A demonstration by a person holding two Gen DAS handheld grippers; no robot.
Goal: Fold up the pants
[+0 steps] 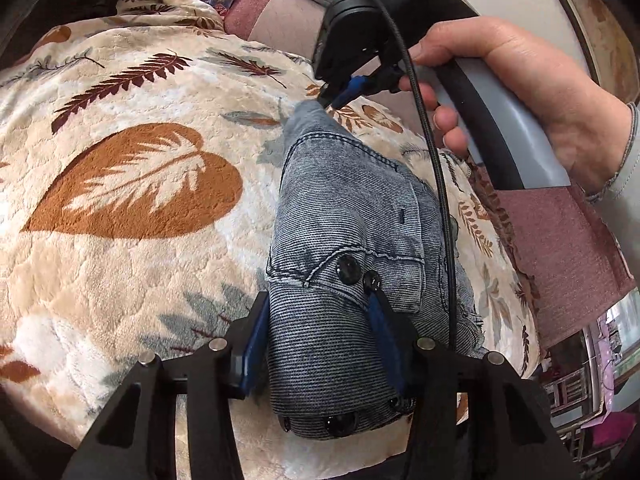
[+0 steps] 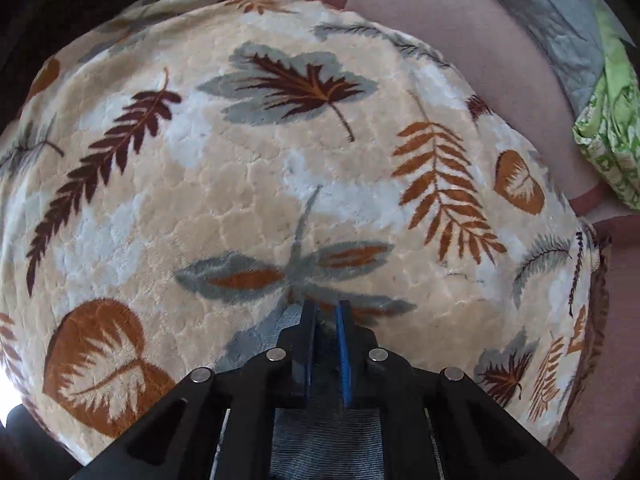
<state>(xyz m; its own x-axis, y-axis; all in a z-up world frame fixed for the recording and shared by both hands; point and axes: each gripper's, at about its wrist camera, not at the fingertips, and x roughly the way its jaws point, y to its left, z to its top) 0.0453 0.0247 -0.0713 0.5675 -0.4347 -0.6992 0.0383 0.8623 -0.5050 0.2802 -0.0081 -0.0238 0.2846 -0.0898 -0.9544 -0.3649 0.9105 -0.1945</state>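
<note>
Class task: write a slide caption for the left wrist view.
Two grippers, left and right, grip opposite ends of folded grey pants on a leaf-print blanket.

can't really see how much of the jeans (image 1: 344, 216) the left gripper (image 1: 320, 308) has, the near end of the fabric dips behind its fingers. In the right wrist view the right gripper (image 2: 326, 320) blocks nearly all the denim, just a strip shows between the arms. The blanket (image 2: 256, 184) runs off frame on all sides, and the room corner past the hand (image 1: 532, 92) is too warped to read.
</note>
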